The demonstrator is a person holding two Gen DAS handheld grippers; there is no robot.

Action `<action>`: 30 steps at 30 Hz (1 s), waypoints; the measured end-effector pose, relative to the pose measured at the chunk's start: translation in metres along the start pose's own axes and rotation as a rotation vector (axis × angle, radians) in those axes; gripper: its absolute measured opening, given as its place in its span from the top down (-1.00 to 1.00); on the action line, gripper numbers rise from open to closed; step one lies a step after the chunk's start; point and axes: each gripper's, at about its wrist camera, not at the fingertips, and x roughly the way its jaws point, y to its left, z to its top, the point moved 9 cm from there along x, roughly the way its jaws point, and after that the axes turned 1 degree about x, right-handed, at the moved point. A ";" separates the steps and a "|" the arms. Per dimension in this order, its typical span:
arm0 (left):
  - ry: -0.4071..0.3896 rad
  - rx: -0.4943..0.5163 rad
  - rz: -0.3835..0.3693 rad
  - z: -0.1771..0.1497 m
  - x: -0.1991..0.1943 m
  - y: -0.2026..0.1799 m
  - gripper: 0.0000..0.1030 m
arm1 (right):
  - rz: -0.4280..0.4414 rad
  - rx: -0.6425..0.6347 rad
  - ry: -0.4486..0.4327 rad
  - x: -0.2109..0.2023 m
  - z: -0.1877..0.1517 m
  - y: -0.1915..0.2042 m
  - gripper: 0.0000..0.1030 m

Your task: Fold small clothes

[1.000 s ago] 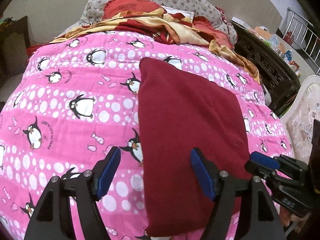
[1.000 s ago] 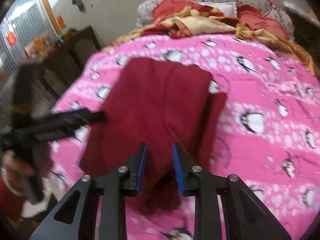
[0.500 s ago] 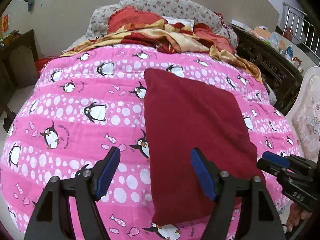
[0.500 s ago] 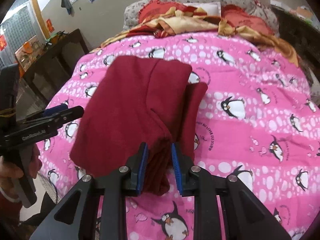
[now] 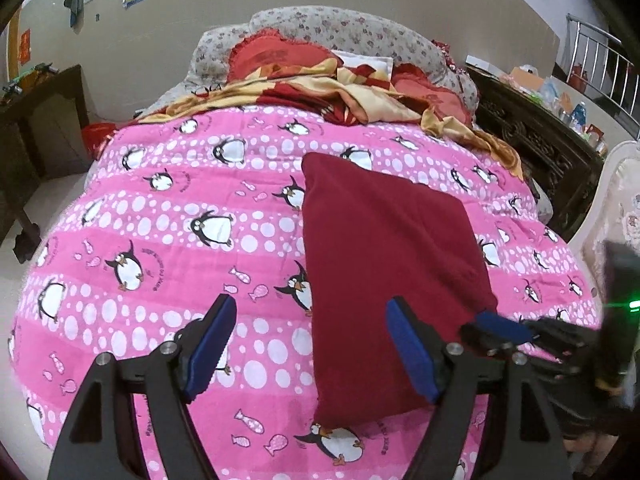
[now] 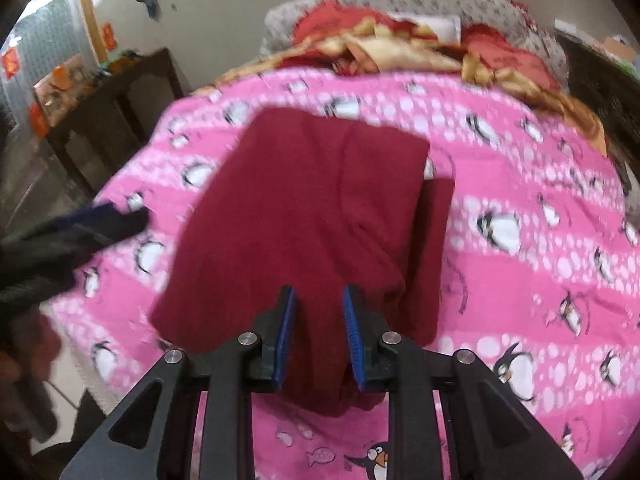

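The right tool [image 6: 318, 334] pinches the near edge of the red cloth [image 6: 304, 216] on the bed [image 6: 520, 280]. The left tool [image 5: 310, 346] hangs released — jaws just widened, cloth's left edge between them, untouched.

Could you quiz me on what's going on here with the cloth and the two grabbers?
1. True or false: the left gripper holds the red cloth.
2. The cloth lies on: A) a bare floor, B) a pink penguin quilt, C) a wooden desk.
3. What sits between the right gripper's pads?

Key:
1. False; its jaws stand wide apart and have just been opening, with nothing gripped.
2. B.
3. The near edge of the red cloth, bunched between the narrow jaws.
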 end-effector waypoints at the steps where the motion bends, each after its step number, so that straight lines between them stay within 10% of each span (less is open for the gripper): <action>1: -0.004 0.004 0.003 0.000 -0.002 0.000 -0.57 | 0.008 0.014 0.009 0.004 -0.004 -0.001 0.34; 30: -0.143 0.108 -0.003 0.019 -0.063 -0.040 -0.57 | -0.136 0.152 -0.180 -0.088 0.018 -0.018 -0.08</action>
